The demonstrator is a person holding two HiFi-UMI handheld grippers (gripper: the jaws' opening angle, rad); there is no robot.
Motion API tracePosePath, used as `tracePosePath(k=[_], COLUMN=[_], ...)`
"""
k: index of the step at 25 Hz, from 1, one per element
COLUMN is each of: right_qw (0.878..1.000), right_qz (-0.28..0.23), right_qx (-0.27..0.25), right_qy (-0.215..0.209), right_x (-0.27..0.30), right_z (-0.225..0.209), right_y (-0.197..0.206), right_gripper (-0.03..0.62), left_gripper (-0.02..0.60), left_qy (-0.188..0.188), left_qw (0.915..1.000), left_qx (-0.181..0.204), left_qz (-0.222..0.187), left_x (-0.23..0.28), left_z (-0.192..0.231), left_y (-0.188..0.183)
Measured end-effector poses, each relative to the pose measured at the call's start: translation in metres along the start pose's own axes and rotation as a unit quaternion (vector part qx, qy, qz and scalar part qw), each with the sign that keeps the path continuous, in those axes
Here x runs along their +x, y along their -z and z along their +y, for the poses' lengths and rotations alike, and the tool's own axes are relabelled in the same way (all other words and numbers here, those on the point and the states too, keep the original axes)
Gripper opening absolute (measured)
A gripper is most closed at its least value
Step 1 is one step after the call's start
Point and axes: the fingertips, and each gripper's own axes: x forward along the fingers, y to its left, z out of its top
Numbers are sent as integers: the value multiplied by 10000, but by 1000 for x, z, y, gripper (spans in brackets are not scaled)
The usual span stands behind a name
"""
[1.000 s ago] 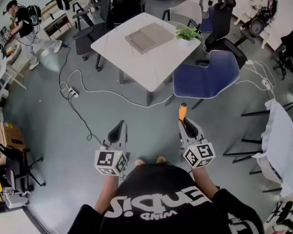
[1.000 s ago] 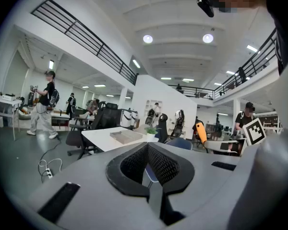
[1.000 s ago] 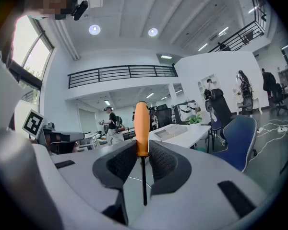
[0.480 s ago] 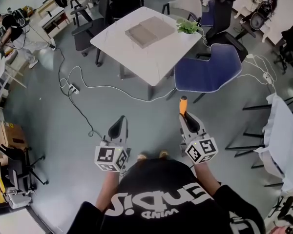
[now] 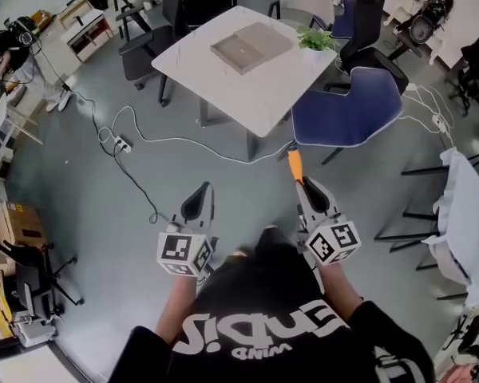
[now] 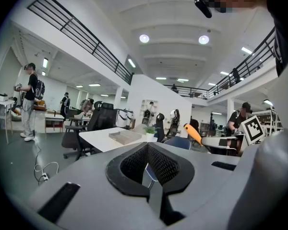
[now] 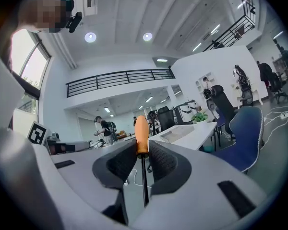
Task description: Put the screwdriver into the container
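Orange-handled, one screwdriver (image 7: 142, 137) sits clamped in your right gripper (image 5: 303, 183). Your left gripper (image 5: 199, 195) is closed on nothing. One container (image 5: 251, 46) lies well ahead of both.

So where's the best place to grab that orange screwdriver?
Grab the screwdriver by the bottom end of its fat orange handle, squeezing in from both sides. That is how the right gripper holds it: jaws shut on the handle, which pokes out in front. The thin metal shaft runs back between them. The handle is thick and round, so it probably slips less than the skinny shaft.
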Motion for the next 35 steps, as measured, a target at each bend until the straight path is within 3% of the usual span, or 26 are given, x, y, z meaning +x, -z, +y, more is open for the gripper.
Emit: tracePosePath(k=[14, 21, 35], right_qw=[9999, 9998, 9997], right_qz=[-31, -19, -17], right_qx=[-135, -178, -216], right_qy=[0, 8, -93], right_x=[69, 121, 246], right_z=[-23, -52, -118], right_y=[-1, -5, -60], right_gripper=[74, 74, 74], left_gripper=[14, 14, 14], left_qy=[61, 103, -69], left_qw=[9999, 9999, 9999], left_qx=[67, 60, -45], left_qz=[75, 107, 94], left_x=[60, 116, 236], left_z=[43, 70, 130], left_y=[-9, -15, -59])
